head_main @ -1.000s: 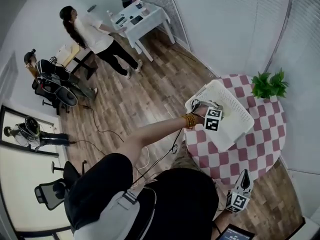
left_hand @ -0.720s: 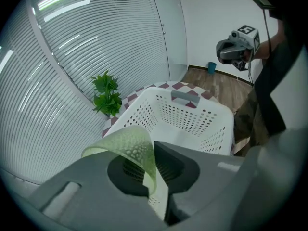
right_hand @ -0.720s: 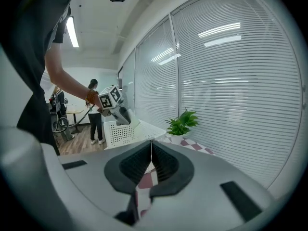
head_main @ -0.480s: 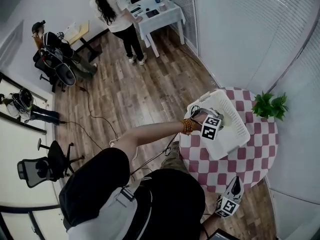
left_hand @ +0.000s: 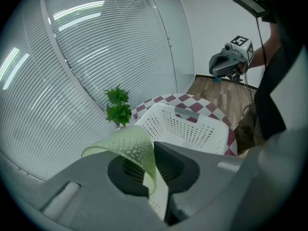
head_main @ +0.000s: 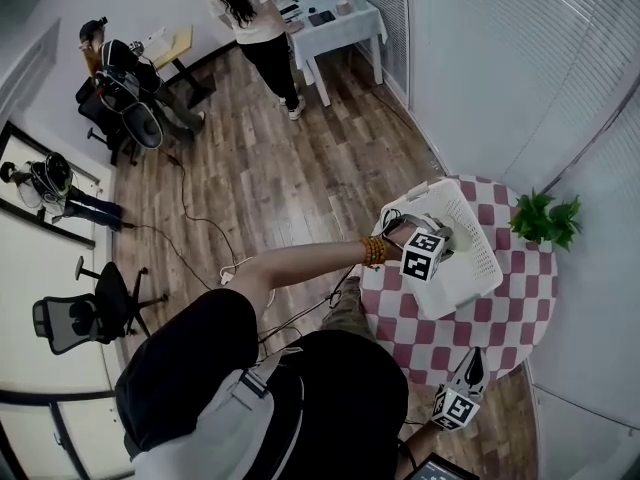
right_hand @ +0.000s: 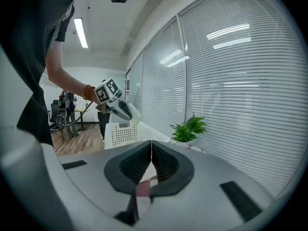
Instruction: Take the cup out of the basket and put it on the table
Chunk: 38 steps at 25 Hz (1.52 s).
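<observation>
Cup (left_hand: 126,145): pale green, translucent, dotted wall. It was pinched by its wall in the left gripper (left_hand: 153,160), whose jaws stood closed on the thin plastic, one pad apparently inside the mouth and one outside. The cup hung tilted rather than upright; its exact axis could not be read.

Position: clear of the basket (left_hand: 192,127) and above it. In the left gripper view the perforated white rim sat below and beyond the jaws. From the right gripper view the cup (right_hand: 134,113) showed at the tip of the left gripper (right_hand: 120,108), over the basket's top edge.

Basket (head_main: 484,244): it stood on the far left part of the round checked table (head_main: 500,330), with a small potted plant (head_main: 545,220) beside it near the blinds.

Right gripper (right_hand: 151,147): jaws pressed together with nothing between them. It was held off the table's near edge (head_main: 468,370), well apart from the cup.

Governing relation: the left gripper (head_main: 444,238) alone carried the cup. Bare checked cloth lay on the near side of the basket, toward the person and the right gripper. The set-down probably called for carrying the cup over the rim toward that side, then righting it before release.
</observation>
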{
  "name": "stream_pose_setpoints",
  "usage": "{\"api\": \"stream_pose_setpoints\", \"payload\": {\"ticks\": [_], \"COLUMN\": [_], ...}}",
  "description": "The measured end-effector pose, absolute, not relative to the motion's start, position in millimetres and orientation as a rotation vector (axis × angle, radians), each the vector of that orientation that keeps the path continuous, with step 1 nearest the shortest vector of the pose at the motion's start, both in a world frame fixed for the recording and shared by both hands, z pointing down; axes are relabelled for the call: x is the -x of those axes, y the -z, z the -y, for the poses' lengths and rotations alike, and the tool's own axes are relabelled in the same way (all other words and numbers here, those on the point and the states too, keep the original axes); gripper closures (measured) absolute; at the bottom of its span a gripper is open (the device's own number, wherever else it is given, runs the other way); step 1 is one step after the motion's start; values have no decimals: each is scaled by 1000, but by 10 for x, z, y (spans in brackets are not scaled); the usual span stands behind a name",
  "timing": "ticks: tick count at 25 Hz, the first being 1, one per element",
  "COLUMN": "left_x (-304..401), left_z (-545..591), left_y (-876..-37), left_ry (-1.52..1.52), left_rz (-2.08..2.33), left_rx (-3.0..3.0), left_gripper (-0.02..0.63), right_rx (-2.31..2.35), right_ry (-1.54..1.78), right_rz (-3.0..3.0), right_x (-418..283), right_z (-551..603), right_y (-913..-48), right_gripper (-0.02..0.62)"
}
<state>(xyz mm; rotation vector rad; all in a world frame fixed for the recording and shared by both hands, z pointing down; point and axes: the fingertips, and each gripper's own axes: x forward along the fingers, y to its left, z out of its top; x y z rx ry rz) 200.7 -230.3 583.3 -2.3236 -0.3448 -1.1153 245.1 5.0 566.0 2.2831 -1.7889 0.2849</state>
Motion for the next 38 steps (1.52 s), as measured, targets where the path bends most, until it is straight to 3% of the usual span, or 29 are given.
{"api": "stream_pose_setpoints", "payload": {"ticks": [38], "left_x": [-1590], "left_z": [2134], "left_y": [-5030], "left_ry": [707], "left_rz": [31], "left_rx": [2589], "left_gripper": [574], "right_rx": [-2117], "right_ry": [-34], "right_rz": [2012], "right_x": [-2333], "right_z": [617], "right_y": [-5156], "right_gripper": [586]}}
